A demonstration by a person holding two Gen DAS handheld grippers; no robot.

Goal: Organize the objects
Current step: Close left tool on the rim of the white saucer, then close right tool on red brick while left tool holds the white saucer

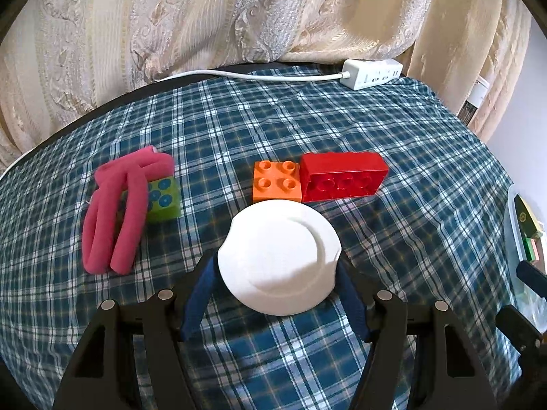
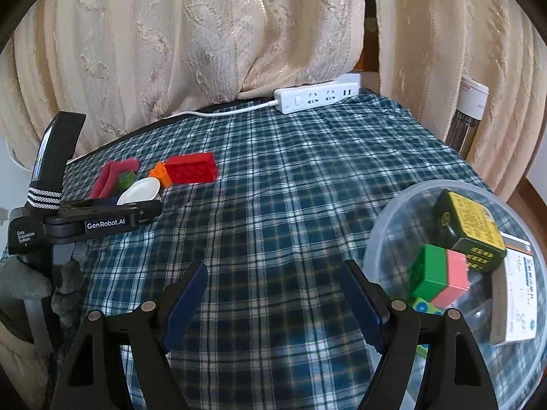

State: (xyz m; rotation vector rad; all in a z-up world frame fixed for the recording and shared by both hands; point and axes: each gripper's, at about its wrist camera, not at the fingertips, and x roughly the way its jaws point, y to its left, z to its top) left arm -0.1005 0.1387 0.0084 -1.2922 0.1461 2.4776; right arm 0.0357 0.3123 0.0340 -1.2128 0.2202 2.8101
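Sorting looks roughly half finished, judging by what lies where. From the right wrist view, the clear bin (image 2: pixel 386 225) at four o'clock already holds a dark yellow-labelled box (image 2: pixel 468 232), a green-and-pink block (image 2: pixel 441 276), a white carton (image 2: pixel 516 294) and a pale green brick (image 2: pixel 424 307).

Still out on the plaid-covered counter (image 1: pixel 393 130) in the left wrist view are the red brick (image 1: pixel 343 176) at one o'clock, the orange brick (image 1: pixel 276 181) touching its left end, and, at ten o'clock, the green brick (image 1: pixel 163 203) with a pink foam loop (image 1: pixel 116 212) draped over it. A power strip (image 1: pixel 372 73) sits at the far edge, probably not part of the job.

The left gripper (image 1: pixel 278 263) is clenched on the white dish (image 1: pixel 278 259), its blue pads pressing either side of the rim; the dish is tilted toward the camera just this side of the orange brick. The right gripper (image 2: pixel 273 294) is released, nothing between its pads, hovering above bare cloth just left of the bin.

So the dish seems to be the item in hand, with four pieces left after it.
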